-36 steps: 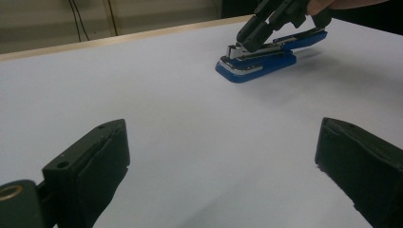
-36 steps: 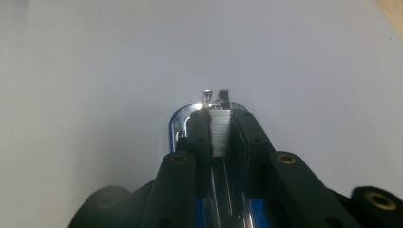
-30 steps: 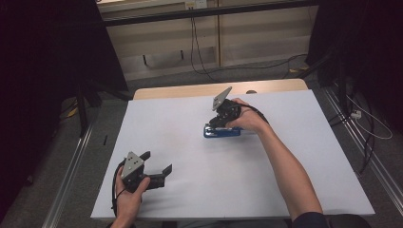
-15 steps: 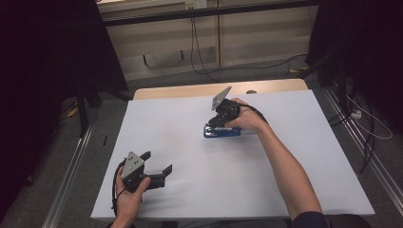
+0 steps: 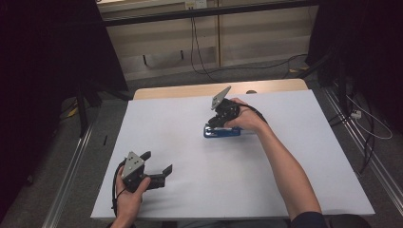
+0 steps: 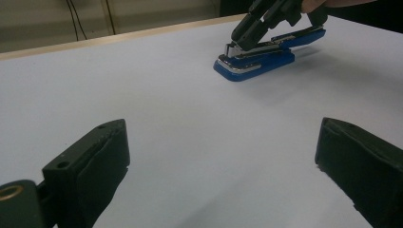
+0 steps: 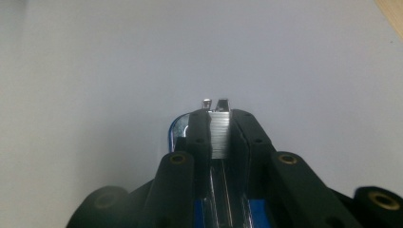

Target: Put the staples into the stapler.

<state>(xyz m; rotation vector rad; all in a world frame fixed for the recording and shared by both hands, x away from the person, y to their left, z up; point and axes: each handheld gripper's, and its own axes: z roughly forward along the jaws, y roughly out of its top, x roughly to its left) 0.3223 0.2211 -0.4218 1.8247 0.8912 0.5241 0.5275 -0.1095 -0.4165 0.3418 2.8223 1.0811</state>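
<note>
One stapler (image 5: 222,131) lies on the white table cover (image 5: 304,156), toward the far middle of it, and my right gripper (image 5: 219,119) is down on it. It is a blue stapler — a blue base with a bright metal plate at its front, and a blue top arm raised at the rear end, as the left gripper view shows (image 6: 259,56). In the right gripper view I look straight along the open magazine: a strip of silver staples (image 7: 220,134) sits between my two black jaws, which are closed in tight on it from both sides, with the blue base (image 7: 177,130) showing past the left jaw and two small metal tabs at the nose beyond. I can read no brand, label or writing on the stapler from any view.

My left gripper (image 5: 157,164) rests near the front left corner of the table, well apart from the stapler — its jaws stand wide apart with nothing between them but bare white surface.
</note>
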